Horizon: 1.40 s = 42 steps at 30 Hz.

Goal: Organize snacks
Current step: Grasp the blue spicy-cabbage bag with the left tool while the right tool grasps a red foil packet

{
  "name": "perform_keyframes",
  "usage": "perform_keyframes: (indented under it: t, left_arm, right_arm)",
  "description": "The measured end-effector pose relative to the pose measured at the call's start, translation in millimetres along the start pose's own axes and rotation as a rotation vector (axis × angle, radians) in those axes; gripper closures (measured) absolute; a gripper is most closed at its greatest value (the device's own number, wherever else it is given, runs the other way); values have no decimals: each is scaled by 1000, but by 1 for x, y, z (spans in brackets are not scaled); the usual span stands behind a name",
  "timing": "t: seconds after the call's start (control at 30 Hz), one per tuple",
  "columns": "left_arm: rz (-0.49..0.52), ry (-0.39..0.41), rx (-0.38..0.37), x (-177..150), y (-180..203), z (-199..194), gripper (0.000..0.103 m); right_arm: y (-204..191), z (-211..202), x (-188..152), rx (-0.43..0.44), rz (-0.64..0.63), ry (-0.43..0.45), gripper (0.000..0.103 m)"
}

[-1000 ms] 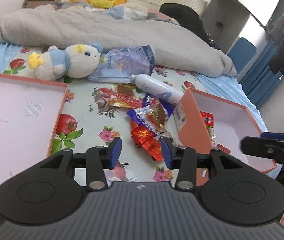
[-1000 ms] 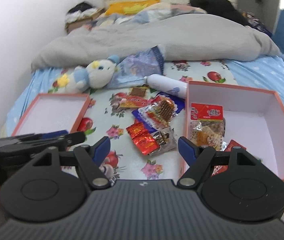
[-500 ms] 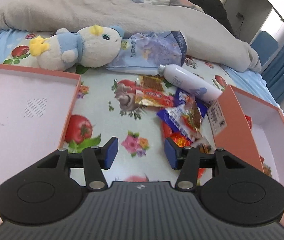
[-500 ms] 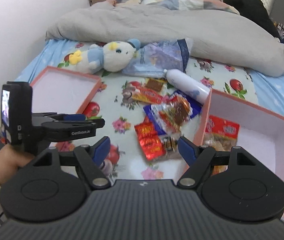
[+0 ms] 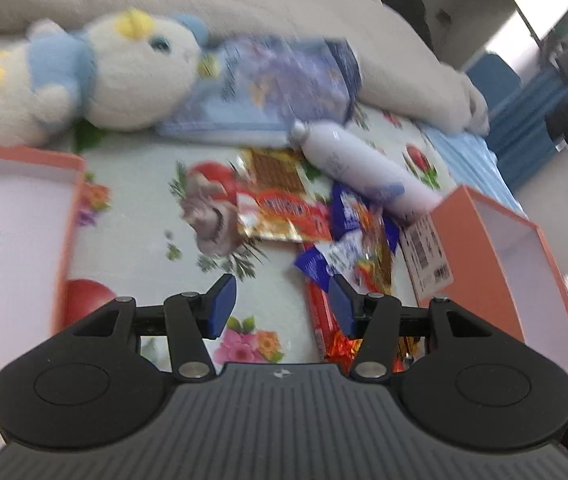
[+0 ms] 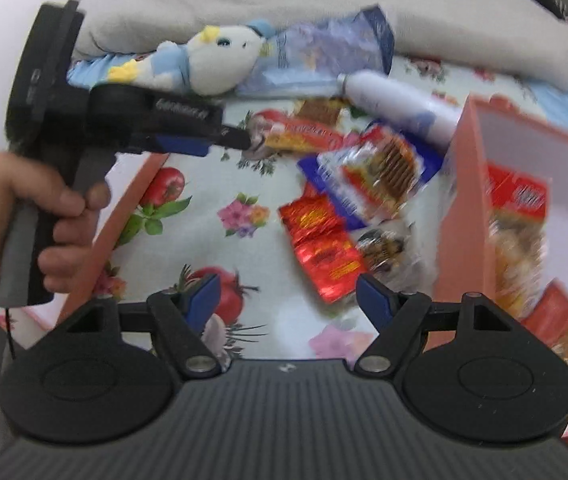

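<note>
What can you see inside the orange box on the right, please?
In the right-wrist view, the orange box holds a red-topped clear snack bag and a small red packet nearer the camera. Anything under them, and the box's near corner behind the gripper body, is hidden.

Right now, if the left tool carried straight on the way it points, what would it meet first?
Probably the red-and-gold snack packet lying flat on the floral sheet; the left tool is open and empty. Blur leaves depth uncertain.
</note>
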<state>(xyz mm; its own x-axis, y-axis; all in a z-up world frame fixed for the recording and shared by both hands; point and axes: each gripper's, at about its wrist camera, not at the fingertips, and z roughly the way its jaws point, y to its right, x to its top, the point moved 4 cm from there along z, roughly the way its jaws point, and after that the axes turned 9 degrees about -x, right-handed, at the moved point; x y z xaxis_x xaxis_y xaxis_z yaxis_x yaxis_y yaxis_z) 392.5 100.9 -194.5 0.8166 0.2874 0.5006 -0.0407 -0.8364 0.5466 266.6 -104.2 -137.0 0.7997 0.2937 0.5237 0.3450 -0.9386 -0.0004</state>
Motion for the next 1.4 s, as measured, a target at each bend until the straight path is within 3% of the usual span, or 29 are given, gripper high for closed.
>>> perform_keyframes:
  t: [0.13,0.4,0.6,0.8,0.83,0.93,0.97,1.0,1.03,1.2,1.27,1.3,1.4]
  left_arm:
    - [20,-42,-57,-5,-1,22,46]
    - [8,-88,-143,-1,-3,61,46]
    - [-52,-61,-221,12,-11,77,46]
    - [-87,-68,-244,16,-16,95,47]
    - [-88,-70,-242,16,-16,97,49]
    - [-60,-60,-217,15,-15,98,75]
    - [-57,-68,-221,14,-15,99,79]
    - [-59,-72,-227,13,-15,99,80]
    - [-59,-78,-227,10,-16,99,82]
    - [-60,-53,-250,9,-9,86,88]
    - [-68,-48,-249,9,-6,82,90]
    - [-74,-43,-255,9,-5,78,90]
    - [-79,-20,-267,6,3,62,92]
  right_arm:
    - [-8,17,-11,-34,23,29,27]
    - [-4,39,-12,-177,-28,198,27]
    - [-3,65,-10,-166,-130,196,27]
    - [-6,75,-9,-232,-233,255,27]
    - [-7,78,-9,-242,-258,255,27]
    - [-3,87,-5,-183,-243,212,28]
    - [-3,89,-5,-174,-239,208,28]
    - [-2,92,-5,-169,-239,194,30]
    - [0,95,-4,-165,-230,172,41]
    - [4,92,1,-165,-190,159,61]
    - [6,88,3,-159,-173,155,78]
    - [7,86,3,-161,-168,155,91]
    - [8,77,2,-144,-157,160,95]
